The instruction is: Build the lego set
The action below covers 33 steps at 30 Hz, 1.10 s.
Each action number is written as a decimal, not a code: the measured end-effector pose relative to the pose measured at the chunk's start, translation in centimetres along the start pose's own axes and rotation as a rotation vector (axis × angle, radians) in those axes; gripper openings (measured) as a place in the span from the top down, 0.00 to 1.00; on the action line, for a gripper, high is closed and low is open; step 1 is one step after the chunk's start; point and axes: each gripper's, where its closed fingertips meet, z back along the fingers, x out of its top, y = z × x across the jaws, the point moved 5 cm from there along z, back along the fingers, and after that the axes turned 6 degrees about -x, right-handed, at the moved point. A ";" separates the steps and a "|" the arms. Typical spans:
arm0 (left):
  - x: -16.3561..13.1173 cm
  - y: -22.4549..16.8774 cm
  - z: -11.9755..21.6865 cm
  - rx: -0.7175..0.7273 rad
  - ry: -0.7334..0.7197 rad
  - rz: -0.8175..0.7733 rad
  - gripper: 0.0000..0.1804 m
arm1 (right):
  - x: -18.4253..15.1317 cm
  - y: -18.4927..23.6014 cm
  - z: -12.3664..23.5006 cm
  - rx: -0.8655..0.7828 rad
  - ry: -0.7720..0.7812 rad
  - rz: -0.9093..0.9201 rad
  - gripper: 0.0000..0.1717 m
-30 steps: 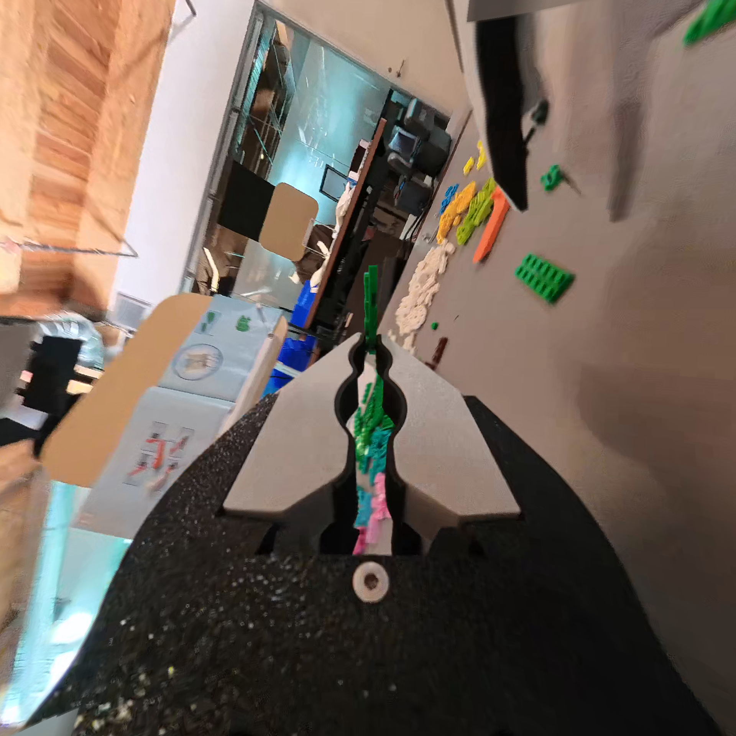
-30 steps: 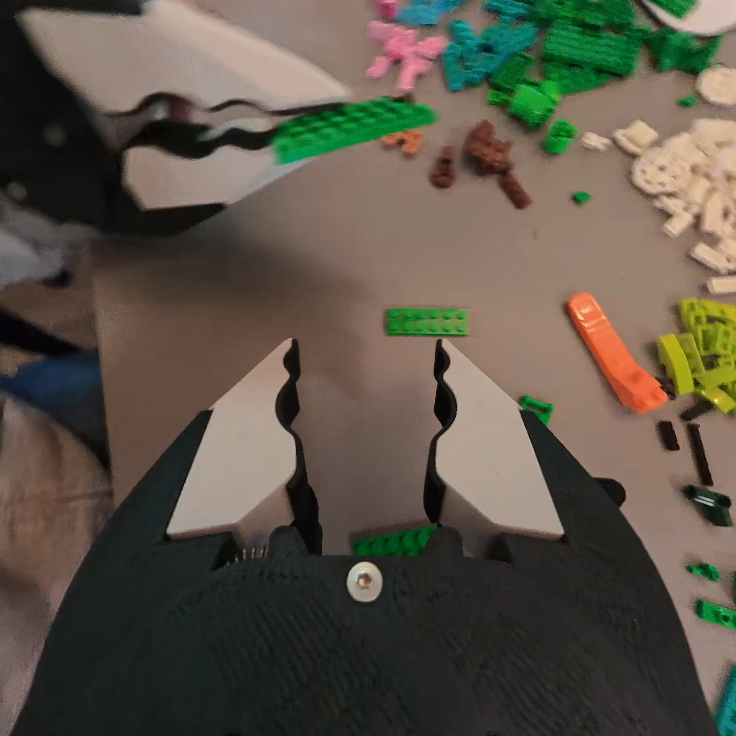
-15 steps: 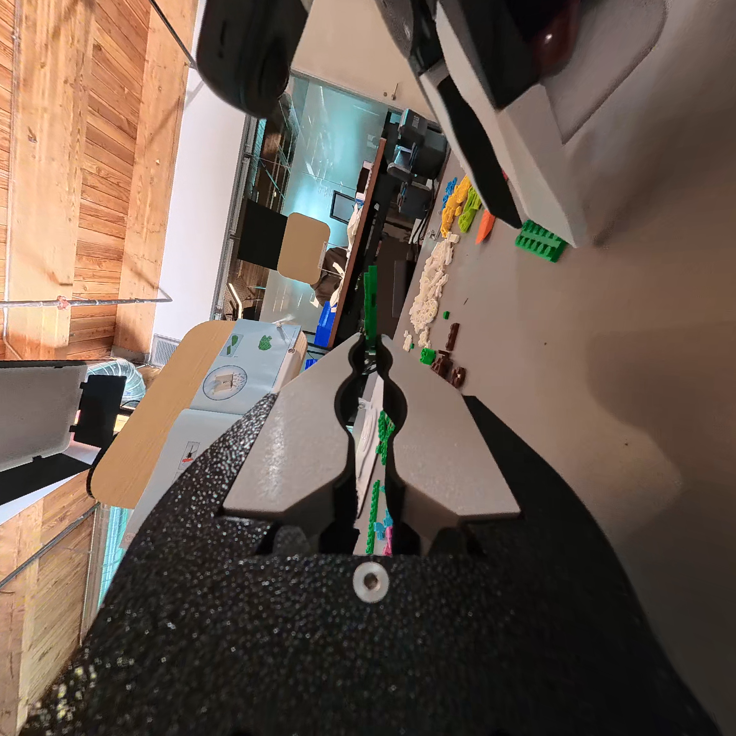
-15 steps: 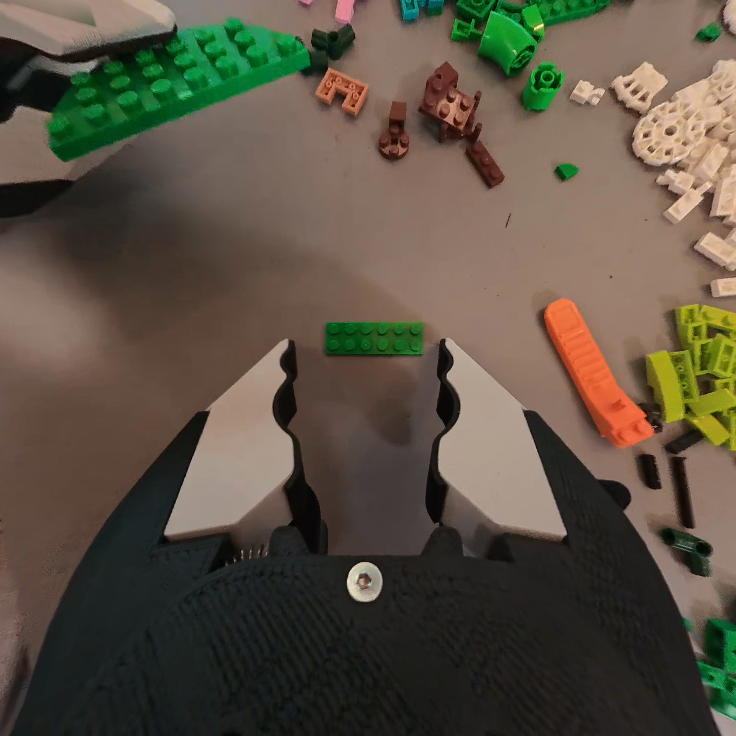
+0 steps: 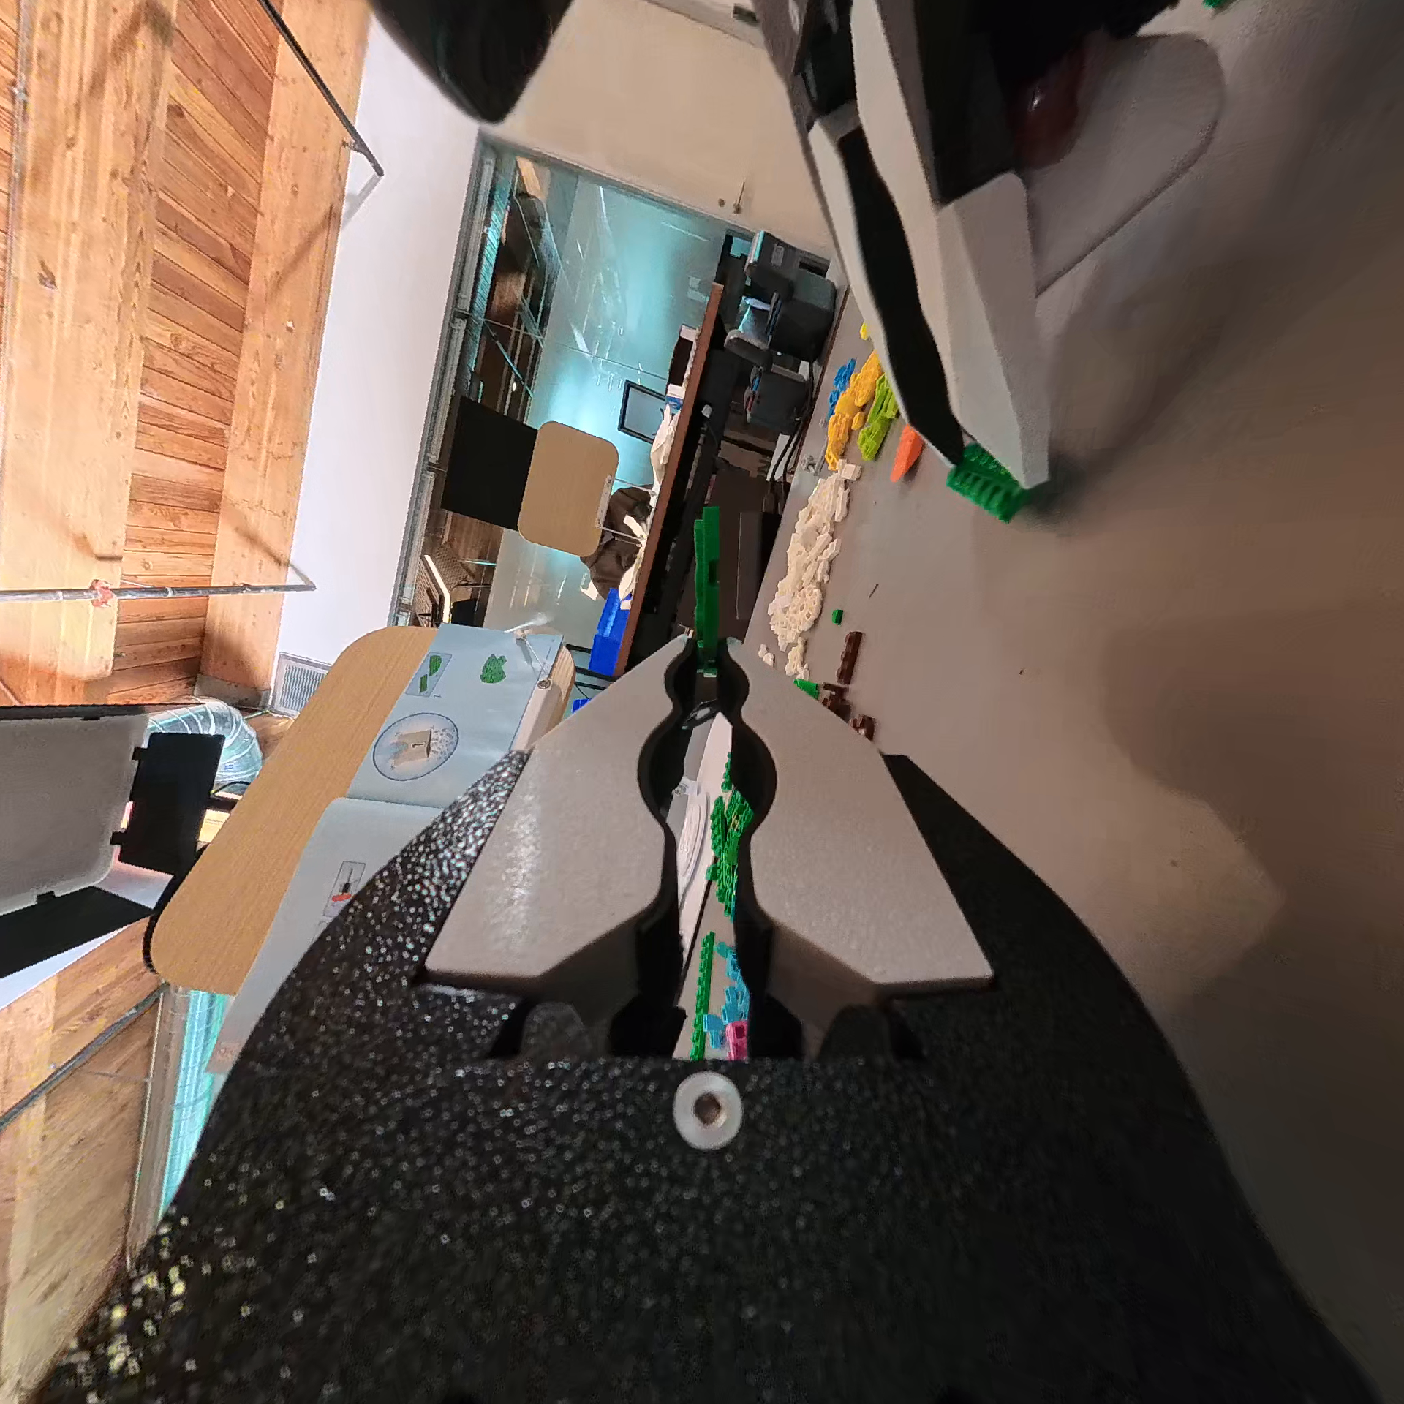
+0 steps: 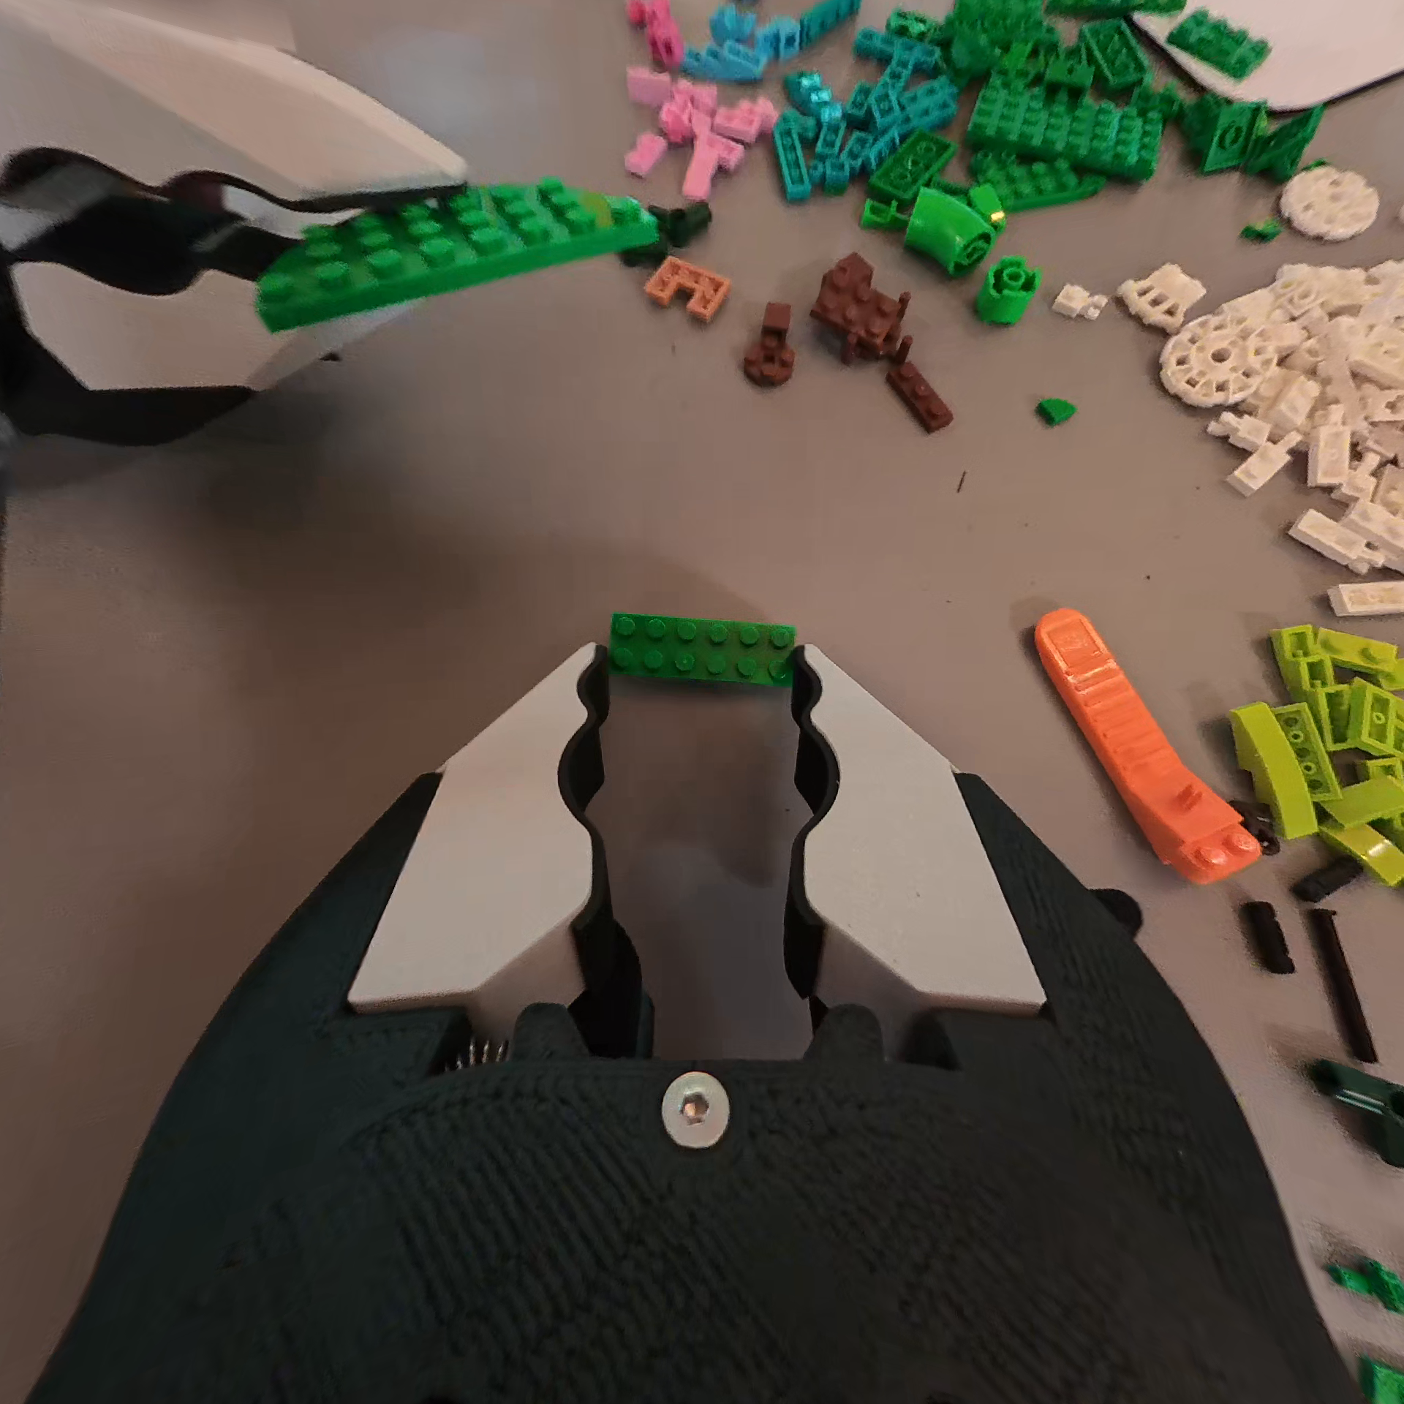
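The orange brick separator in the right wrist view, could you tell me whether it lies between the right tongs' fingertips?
No, the orange brick separator lies on the table to the right of the right tongs, which flank a small green plate.

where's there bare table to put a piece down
Bare grey table lies between the left gripper with its large green plate and the small green plate at the right gripper. Crowded: green pile far side, white pieces and orange separator tool right.

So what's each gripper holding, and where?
Left gripper: large green plate, pinched at one end. Right gripper: fingertips clamp small green plate by its short ends.
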 end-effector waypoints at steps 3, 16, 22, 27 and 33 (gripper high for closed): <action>0.2 -0.1 -0.1 -0.015 -0.019 0.013 0.99 | 0.1 -0.5 0.7 -0.093 -0.059 0.078 0.72; -0.1 -0.3 -0.1 -0.029 -0.008 0.038 0.99 | 3.0 -0.6 2.3 -0.268 -0.349 0.000 0.72; 0.2 0.0 0.1 -0.028 -0.037 0.070 0.99 | 3.2 -1.1 3.0 -0.257 -0.409 -0.083 0.72; 0.1 -0.3 0.1 -0.036 -0.025 0.057 0.99 | 3.2 -1.2 2.9 -0.257 -0.413 -0.093 0.72; 0.3 -0.3 0.1 -0.040 -0.042 0.056 0.99 | 3.3 -1.1 2.9 -0.253 -0.417 -0.094 0.72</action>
